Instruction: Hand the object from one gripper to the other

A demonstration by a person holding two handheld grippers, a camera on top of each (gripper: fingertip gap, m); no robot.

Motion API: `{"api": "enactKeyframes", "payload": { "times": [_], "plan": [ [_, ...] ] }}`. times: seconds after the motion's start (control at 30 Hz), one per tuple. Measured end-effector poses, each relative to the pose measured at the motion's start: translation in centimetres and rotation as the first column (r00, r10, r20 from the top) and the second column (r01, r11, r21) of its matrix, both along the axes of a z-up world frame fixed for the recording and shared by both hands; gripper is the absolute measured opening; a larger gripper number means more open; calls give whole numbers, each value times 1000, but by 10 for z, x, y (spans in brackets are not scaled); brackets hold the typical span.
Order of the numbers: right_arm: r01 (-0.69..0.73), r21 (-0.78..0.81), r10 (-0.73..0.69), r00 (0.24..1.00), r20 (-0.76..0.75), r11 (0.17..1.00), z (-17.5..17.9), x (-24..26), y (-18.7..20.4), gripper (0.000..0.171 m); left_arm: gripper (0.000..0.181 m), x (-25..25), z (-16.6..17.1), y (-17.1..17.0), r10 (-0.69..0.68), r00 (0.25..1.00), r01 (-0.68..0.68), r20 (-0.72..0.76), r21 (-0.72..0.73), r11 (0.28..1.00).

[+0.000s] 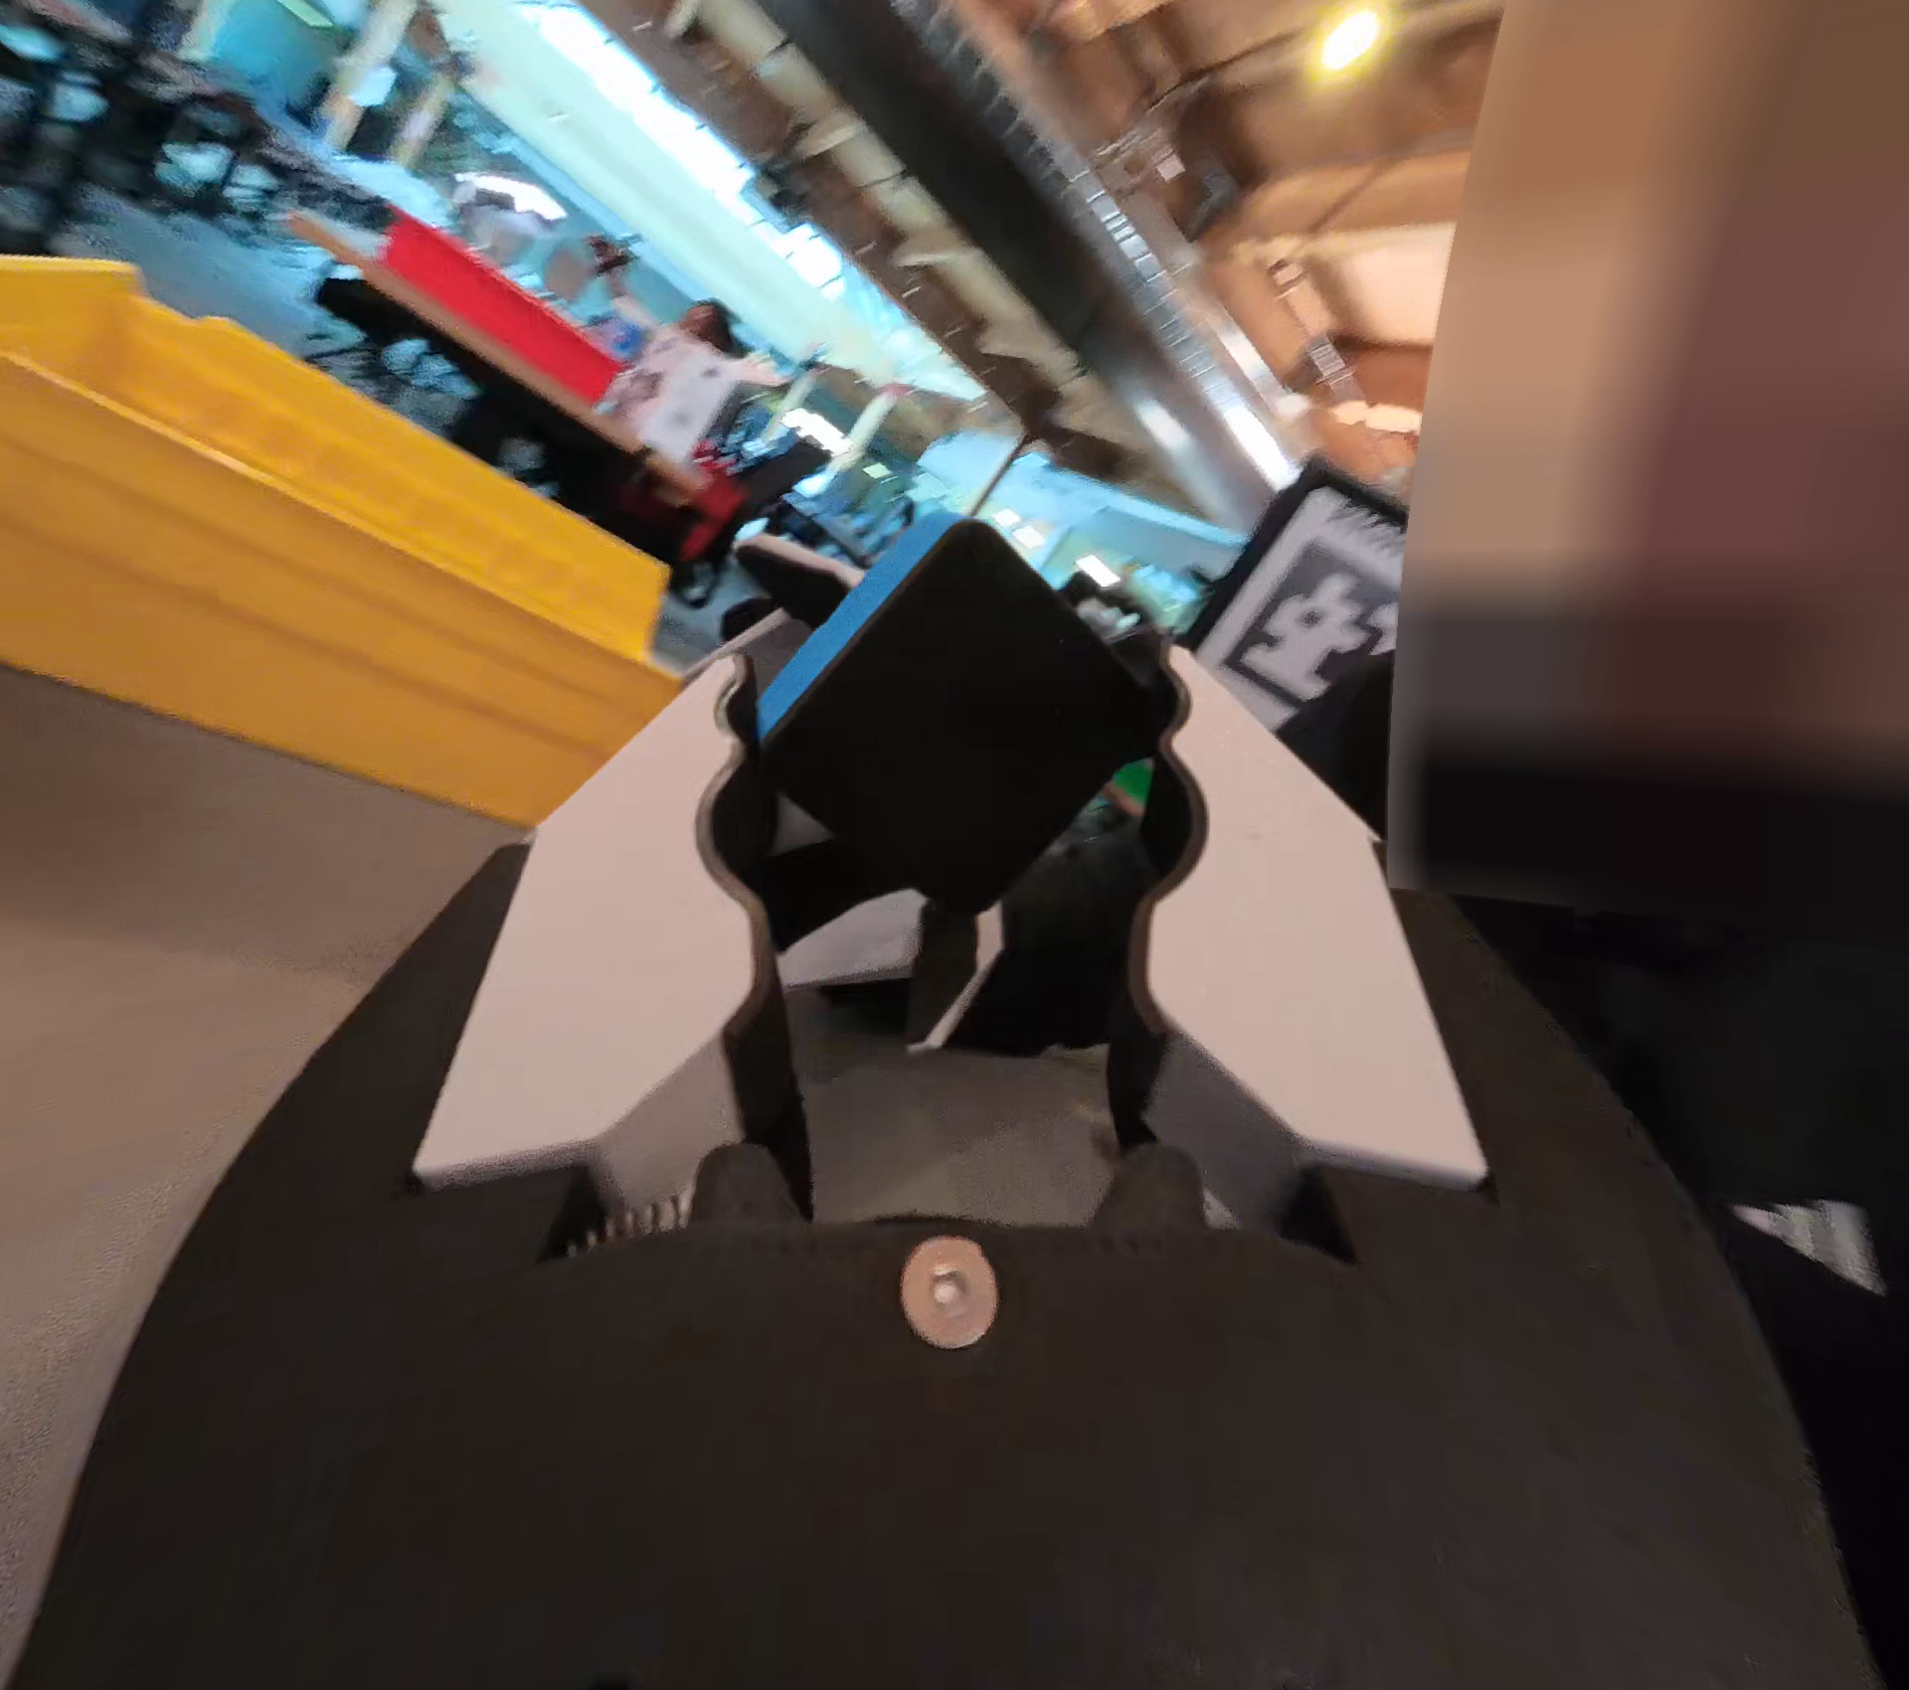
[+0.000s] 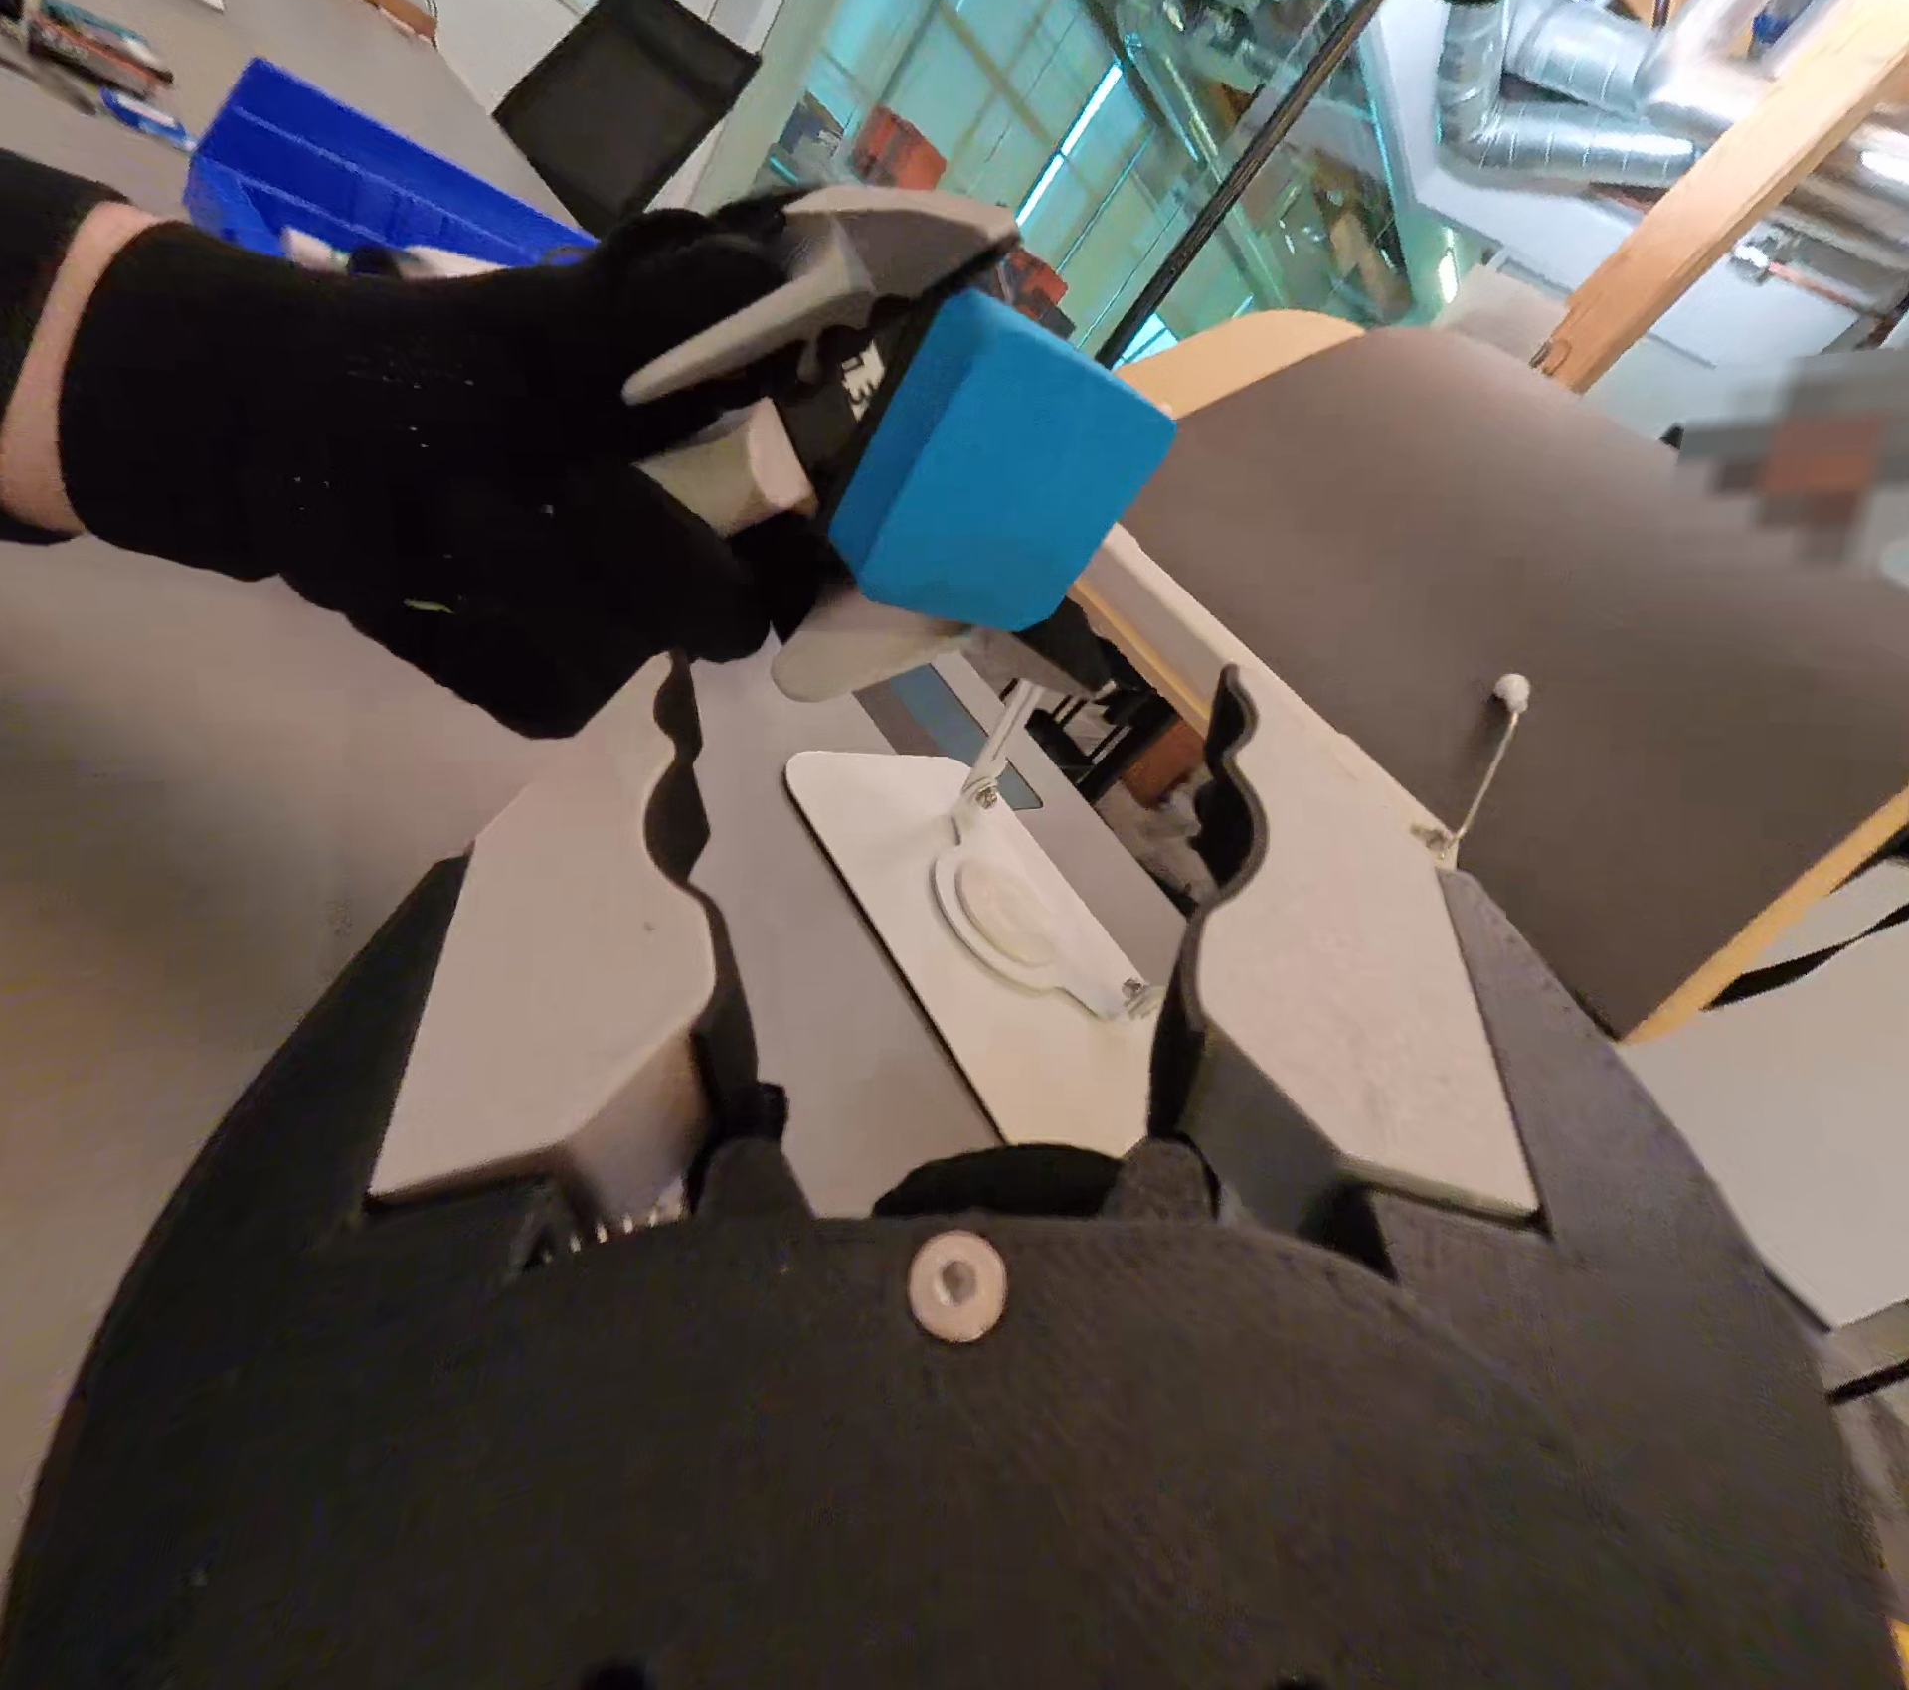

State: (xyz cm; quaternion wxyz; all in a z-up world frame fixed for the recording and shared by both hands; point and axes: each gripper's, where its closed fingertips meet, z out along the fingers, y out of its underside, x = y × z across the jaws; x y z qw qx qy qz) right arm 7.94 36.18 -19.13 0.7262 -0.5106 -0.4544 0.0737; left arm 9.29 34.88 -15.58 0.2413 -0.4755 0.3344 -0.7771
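The object is a blue block [image 2: 992, 463] with a black face [image 1: 950, 711]. My left gripper [image 1: 956, 711] is shut on it, the block tilted like a diamond between the fingertips. In the right wrist view, a black-gloved hand [image 2: 413, 453] holds the left gripper, and its grey fingers [image 2: 888, 236] clamp the block from above and below. My right gripper [image 2: 950, 711] is open and empty, just below the block and apart from it. A black-and-white marker tag [image 1: 1312, 608] shows beyond the block in the left wrist view.
A yellow bin [image 1: 310, 525] stands on the grey table [image 1: 155, 969] at the left. A blue bin [image 2: 351, 174] sits behind the gloved hand. A white base plate [image 2: 930, 969] with a thin stand lies under my right gripper. A grey partition [image 2: 1498, 608] rises at the right.
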Motion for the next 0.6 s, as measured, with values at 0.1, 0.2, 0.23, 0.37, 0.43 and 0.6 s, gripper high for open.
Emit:
{"api": "enactKeyframes", "payload": {
  "times": [0.1,0.2,0.23,0.37,0.43,0.6],
  "plan": [
    [-40,55,38,999,33,998,3,-10,-11,98,74,-2,-1,-11,-98,992,101,78,-42,994],
    [-94,58,93,995,27,994,8,-18,-23,97,73,7,-13,-32,-205,977,207,66,-27,978],
    [-122,46,122,992,10,991,10,-19,-27,93,73,7,-14,-37,-229,970,232,77,-20,973],
    [-188,-2,188,981,-44,982,17,-19,-34,83,74,7,-14,-46,-263,959,264,103,11,965],
    [-209,-21,208,977,-53,978,16,-19,-35,73,73,5,-11,-48,-269,956,268,119,21,963],
    [-227,-55,223,973,-60,972,13,-18,-34,60,74,5,-14,-48,-276,954,276,114,12,961]
  ]
}}
